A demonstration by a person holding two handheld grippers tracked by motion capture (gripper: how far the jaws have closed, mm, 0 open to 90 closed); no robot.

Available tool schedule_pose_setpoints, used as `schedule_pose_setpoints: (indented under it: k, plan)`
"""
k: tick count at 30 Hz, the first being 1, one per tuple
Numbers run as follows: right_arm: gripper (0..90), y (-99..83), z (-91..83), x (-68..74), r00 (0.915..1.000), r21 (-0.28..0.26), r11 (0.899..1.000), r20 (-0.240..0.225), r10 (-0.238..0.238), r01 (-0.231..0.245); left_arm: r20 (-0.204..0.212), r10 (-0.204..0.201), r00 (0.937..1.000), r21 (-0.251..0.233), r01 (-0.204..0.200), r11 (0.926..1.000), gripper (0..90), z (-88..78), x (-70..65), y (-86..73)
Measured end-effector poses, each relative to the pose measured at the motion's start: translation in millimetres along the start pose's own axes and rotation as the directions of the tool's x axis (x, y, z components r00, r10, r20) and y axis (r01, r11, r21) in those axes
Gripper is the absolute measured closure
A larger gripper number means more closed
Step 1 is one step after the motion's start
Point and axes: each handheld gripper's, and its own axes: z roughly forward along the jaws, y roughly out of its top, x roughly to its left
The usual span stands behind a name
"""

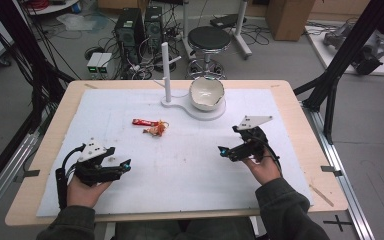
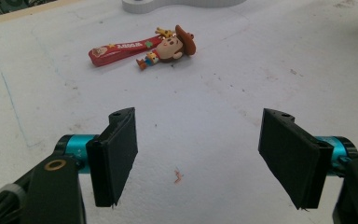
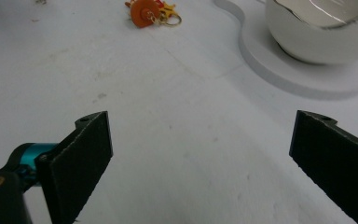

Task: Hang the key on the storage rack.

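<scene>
Bare white mat (image 1: 190,165) lies between both grippers and the keychain (image 1: 152,127); beyond it, the bowl (image 1: 206,93) and upright post (image 1: 166,72) obstruct passage

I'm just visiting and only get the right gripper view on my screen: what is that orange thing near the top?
Observer: The left gripper view shows it's a cowboy figure keychain lying on its side, with a red strap.
Operator: And the white curve at my top right?
Observer: It's a bowl on a white stand that also carries an upright post, seen in the high view.
Operator: Is the other hand busy?
Observer: No. The left hand-held gripper hangs open over the white mat, short of the keychain.
</scene>
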Motion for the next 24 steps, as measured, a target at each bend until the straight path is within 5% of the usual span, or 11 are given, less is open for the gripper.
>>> schedule_pose_setpoints:
  k: [9,24]
  plan:
    - [5.1,41.0,32.0,3.0,0.9979,0.005,0.999,-0.054,-0.035,0.035,-0.004,0.001,1.0000,-0.009,-0.001,1.0000,26.8,-4.1,0.8,-1.0]
    - [5.1,91.5,84.1,5.9,0.9899,0.020,0.999,-0.140,-0.026,0.030,-0.004,0.005,1.0000,-0.008,-0.005,1.0000,26.8,-6.0,0.9,-2.1]
